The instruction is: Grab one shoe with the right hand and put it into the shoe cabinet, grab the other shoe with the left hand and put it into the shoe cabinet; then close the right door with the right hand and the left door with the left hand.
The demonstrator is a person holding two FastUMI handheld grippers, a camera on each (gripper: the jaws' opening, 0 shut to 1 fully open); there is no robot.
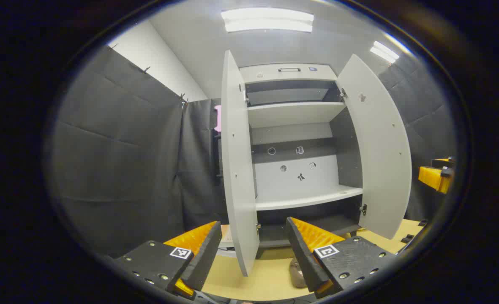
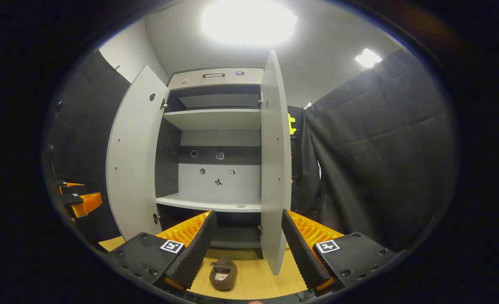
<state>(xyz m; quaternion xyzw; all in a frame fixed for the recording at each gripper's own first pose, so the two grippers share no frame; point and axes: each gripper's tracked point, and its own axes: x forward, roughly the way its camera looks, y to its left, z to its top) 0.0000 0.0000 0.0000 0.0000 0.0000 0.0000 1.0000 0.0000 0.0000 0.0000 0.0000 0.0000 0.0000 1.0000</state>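
A grey shoe cabinet (image 1: 293,114) stands ahead with both doors swung wide and bare shelves. In the left gripper view its left door (image 1: 237,169) rises between my left gripper's (image 1: 253,253) open fingers, and part of a brown shoe (image 1: 296,272) peeks out on the wooden floor beside the right finger. In the right gripper view a brown shoe (image 2: 223,273) lies on the floor just ahead of my right gripper (image 2: 245,249), which is open with nothing held. The cabinet's right door (image 2: 275,169) stands edge-on between its fingers.
Black padded cloth walls close in on both sides. The other gripper (image 1: 437,175) shows at the far right edge of the left gripper view, and the left gripper (image 2: 80,200) at the left edge of the right gripper view. The floor (image 2: 249,283) is light wood.
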